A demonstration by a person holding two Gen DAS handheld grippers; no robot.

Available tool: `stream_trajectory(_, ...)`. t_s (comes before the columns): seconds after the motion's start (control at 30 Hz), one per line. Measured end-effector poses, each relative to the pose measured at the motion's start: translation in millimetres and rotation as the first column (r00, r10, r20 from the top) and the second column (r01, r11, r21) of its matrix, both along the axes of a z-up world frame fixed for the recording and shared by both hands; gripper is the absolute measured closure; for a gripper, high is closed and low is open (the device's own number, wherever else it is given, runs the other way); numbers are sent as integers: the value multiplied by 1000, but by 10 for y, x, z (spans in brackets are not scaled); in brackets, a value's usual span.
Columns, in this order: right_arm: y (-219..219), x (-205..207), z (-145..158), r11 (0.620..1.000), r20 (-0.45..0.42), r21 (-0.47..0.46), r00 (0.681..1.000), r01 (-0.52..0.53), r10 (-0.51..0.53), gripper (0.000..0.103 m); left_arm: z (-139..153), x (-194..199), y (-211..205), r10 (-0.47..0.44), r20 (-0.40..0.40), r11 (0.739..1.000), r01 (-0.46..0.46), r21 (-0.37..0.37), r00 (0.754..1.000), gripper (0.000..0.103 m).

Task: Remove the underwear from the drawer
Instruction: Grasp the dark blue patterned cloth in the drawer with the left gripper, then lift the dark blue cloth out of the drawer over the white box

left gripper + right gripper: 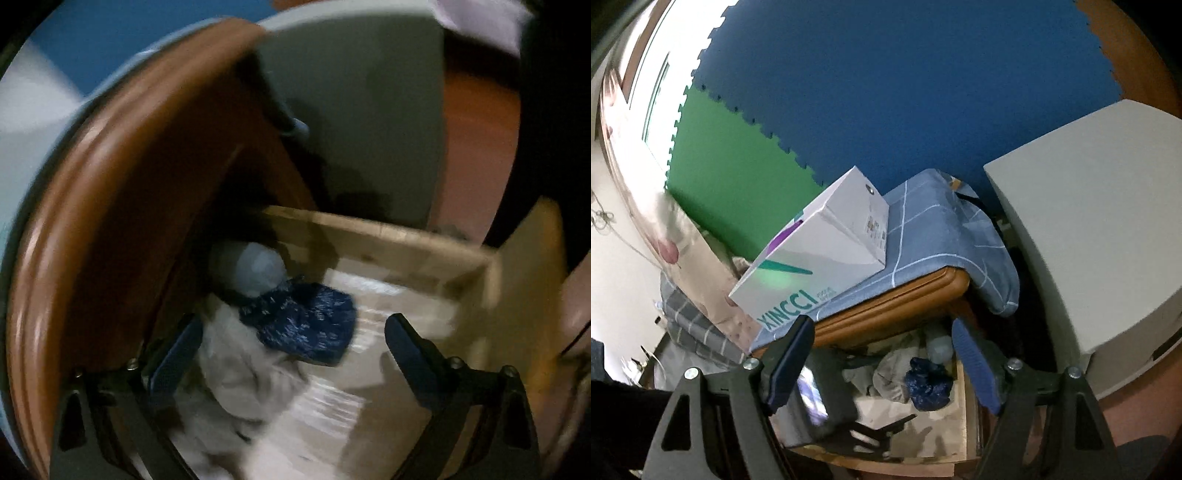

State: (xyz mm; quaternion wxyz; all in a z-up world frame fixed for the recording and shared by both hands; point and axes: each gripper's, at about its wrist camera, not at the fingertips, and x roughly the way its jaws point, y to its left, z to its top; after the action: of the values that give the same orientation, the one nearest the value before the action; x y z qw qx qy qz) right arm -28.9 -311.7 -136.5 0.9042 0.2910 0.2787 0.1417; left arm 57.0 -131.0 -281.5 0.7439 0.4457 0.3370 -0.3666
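Note:
The open wooden drawer (413, 240) holds a dark blue patterned piece of underwear (306, 325), a light grey garment (236, 365) and a pale rolled item (258, 269). My left gripper (291, 347) is open inside the drawer, its fingers on either side of the blue underwear and grey garment, just short of them. My right gripper (882, 354) is open and empty above the drawer (964, 413). In the right wrist view the blue underwear (929, 384) and the grey garment (890, 376) lie below, with the left gripper (849, 417) in the drawer.
A brown wooden top edge (92, 221) overhangs the drawer on the left. A white XINCCI box (820, 254) sits on a blue checked cloth (934, 229) over the wooden top. A grey cabinet (1089, 240) stands to the right. Blue and green foam mats (886, 92) lie behind.

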Motion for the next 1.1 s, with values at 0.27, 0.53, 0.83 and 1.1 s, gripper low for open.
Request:
stream_trajectory(0.27, 74, 18, 3, 999, 0, -29, 1000, -28, 28, 24, -508, 246, -275, 24, -22, 994, -21, 110, 999, 28)
stream_trajectory(0.53, 0, -13, -4, 1000, 12, -16, 1000, 2, -2, 24, 132, 157, -27, 55, -155, 997, -63, -48, 986, 90)
stream_trajectory(0.83, 169, 63, -25, 995, -20, -102, 1000, 7, -9, 24, 1227, -288, 787, 174, -197, 925, -229, -303, 965, 90)
stream_trajectory(1.1, 474, 118, -72, 958, -56, -283, 998, -36, 21, 24, 1756, -618, 1459, 363, -260, 717, -446, -536, 895, 90)
